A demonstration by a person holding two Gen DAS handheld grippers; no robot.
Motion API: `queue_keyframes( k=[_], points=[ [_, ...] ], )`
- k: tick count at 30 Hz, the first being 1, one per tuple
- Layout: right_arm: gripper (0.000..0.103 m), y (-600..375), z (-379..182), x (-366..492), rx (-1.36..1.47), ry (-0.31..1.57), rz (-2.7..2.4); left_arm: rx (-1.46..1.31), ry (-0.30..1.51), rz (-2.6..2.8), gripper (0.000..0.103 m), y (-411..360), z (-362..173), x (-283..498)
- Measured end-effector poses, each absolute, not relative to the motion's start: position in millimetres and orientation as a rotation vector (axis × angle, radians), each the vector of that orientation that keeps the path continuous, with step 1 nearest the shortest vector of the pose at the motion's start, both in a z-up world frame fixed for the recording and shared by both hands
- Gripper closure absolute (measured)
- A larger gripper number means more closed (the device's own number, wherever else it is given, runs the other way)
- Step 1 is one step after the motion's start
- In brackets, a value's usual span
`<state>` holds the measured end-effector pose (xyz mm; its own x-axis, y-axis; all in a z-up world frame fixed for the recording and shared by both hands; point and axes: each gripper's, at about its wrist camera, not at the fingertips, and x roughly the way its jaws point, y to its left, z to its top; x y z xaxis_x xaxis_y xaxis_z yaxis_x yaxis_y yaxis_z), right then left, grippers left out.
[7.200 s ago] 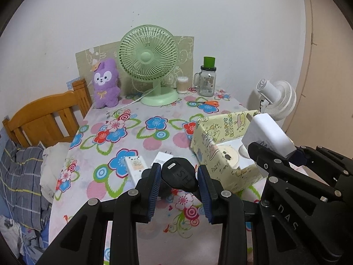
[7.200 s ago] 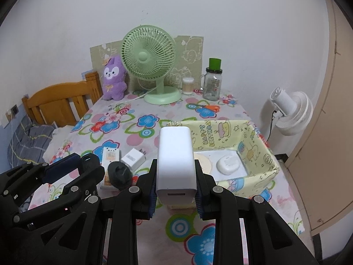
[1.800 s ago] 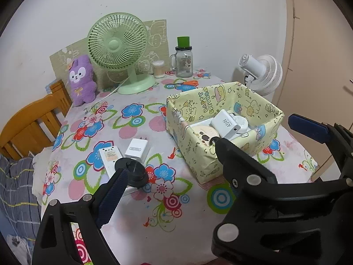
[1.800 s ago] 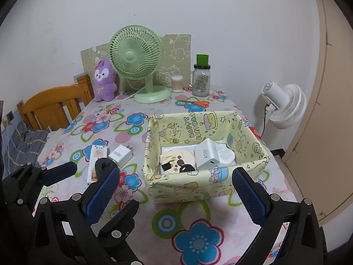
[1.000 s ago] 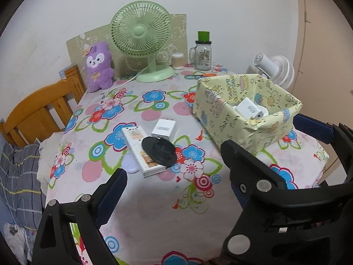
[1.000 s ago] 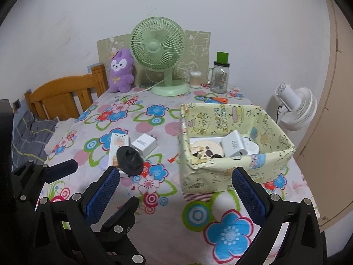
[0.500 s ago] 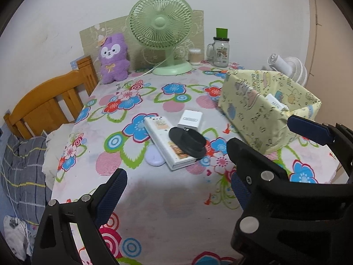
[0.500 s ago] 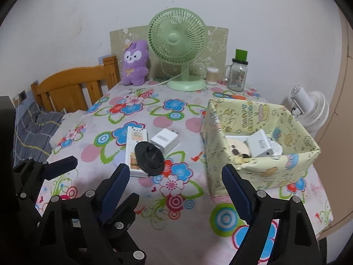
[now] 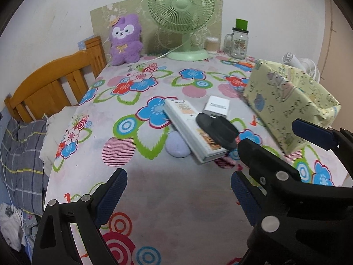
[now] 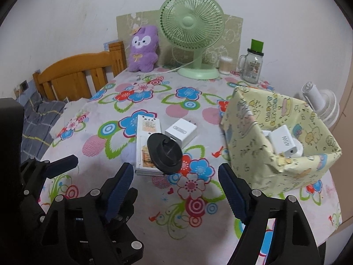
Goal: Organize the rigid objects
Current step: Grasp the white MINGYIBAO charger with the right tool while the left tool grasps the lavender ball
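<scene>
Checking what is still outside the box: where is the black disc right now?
In the right wrist view the black disc sits mid-table, lying partly on the white remote, beside the white charger, left of the yellow box.

Table (image 10: 154, 212) under a flower-print cloth. At its far edge stand a purple plush toy (image 10: 143, 48), a green desk fan (image 10: 194, 31), a small lidded cup (image 10: 225, 65) and a glass mug jar with green lid (image 10: 251, 65). Mid-table a white flat box (image 10: 146, 132) lies over a pale lilac disc (image 9: 177, 144); a black round mount (image 10: 165, 152) rests on the box; a white charger (image 10: 181, 131) lies just beside. To the right stands a yellow printed storage box (image 10: 249, 145)
</scene>
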<state>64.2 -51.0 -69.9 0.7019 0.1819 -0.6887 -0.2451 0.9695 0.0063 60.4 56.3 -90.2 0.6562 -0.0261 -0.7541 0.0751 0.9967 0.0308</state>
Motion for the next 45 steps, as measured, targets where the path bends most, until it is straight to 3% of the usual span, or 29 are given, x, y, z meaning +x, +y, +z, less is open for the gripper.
queue_keyframes(
  k=[42, 45],
  points=[
    [0.024, -35.2, -104.4, 162.6, -0.013, 0.880, 0.189, 0.113, 0.930, -0.014, 0.007, 68.9, -124.1, 141.0],
    [0.024, -37.4, -109.1, 171.2, 0.004, 0.898, 0.178, 0.085, 0.928, -0.041, 0.013, 69.2, -124.8, 147.1]
  ],
)
